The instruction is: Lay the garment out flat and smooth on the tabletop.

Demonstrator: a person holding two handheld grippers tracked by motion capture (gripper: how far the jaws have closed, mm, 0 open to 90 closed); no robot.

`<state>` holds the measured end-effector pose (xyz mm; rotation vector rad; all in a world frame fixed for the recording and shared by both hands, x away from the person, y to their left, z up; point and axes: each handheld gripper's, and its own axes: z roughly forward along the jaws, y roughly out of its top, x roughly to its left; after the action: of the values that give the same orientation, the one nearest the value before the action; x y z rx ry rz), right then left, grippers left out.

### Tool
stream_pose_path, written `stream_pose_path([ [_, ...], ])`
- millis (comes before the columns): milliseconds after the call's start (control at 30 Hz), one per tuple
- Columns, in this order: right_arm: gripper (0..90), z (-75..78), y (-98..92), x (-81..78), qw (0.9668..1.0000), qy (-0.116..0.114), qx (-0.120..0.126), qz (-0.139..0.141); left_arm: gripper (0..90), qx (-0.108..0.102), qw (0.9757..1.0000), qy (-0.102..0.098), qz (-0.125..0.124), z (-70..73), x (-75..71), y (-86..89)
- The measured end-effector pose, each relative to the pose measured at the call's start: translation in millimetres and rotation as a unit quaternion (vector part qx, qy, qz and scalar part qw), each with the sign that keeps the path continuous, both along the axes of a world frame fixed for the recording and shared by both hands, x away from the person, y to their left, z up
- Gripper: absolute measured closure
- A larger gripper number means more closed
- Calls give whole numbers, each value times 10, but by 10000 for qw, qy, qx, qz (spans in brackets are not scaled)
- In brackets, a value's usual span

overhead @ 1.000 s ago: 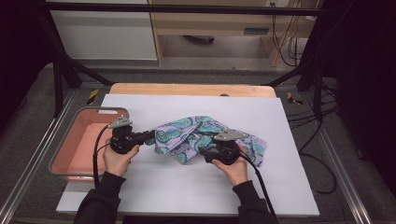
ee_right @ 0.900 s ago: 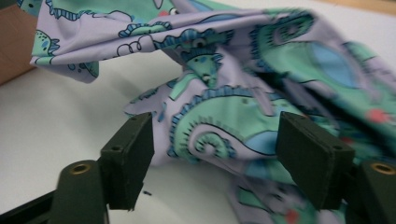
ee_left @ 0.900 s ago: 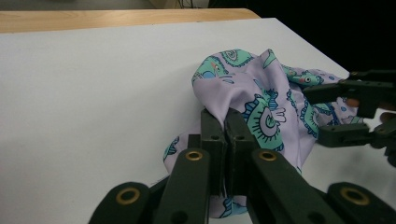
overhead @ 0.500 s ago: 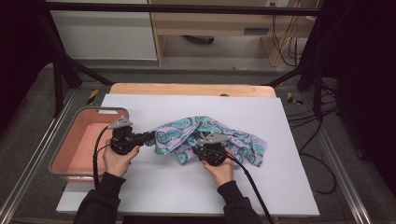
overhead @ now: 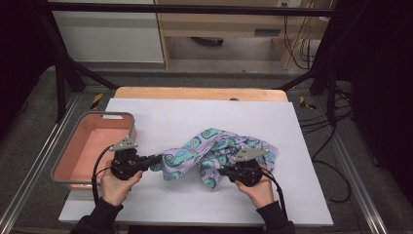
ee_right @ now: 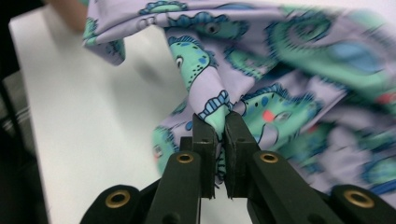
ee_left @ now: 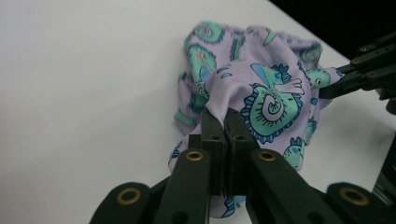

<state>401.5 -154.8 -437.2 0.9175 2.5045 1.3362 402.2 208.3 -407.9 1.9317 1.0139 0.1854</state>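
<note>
cloth: crumpled lilac fabric printed with teal seahorses and fish (overhead: 214,156) lay centre of the high view, on the white table sheet (overhead: 302,195), just right of the salmon-pink plastic bin with grey rim (overhead: 92,115).
left gripper: left gripper (overhead: 157,159) sat at lower left of the high view, jaws clenched on a fold at the cloth's left end; its own view showed the black pads pinching a lilac ridge (ee_left: 225,116) low in mid-frame.
right gripper: right gripper (overhead: 221,171) sat lower centre-right, jaws just closed onto the fabric; the right gripper view showed a pinched tuck between the pads (ee_right: 215,122) low in mid-frame.
other gripper seen: the right gripper's black linkage entered at the upper right edge of the left gripper view (ee_left: 369,65), touching the cloth's far side.
step: judged as both grips secured on the bunched cloth, ends not yet spread; lift or pull not started.
next move: likely needs the hands drawn apart toward the left and right frame edges to tension the fabric, keeping both pinches tight so neither thin tuck slips.
risk: the right hold looked like a small tuck; could pull free under tension.
bin: looked empty, well lit, untouched.
</note>
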Motion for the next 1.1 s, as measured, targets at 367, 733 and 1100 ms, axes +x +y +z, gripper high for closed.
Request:
stream_pose_path([
  [367,543,-36,-109,-40,9984,-305,57,-468,753,235,9996,119,-123,-276,-32,-116],
  [733,357,-143,-821,-4,9845,-240,-160,-1728,212,90,9990,-402,-171,-60,175,-509],
  [1100,386,-268,-802,72,9816,-172,-304,-1878,170,375,9977,-264,-499,-153,413,-1074],
])
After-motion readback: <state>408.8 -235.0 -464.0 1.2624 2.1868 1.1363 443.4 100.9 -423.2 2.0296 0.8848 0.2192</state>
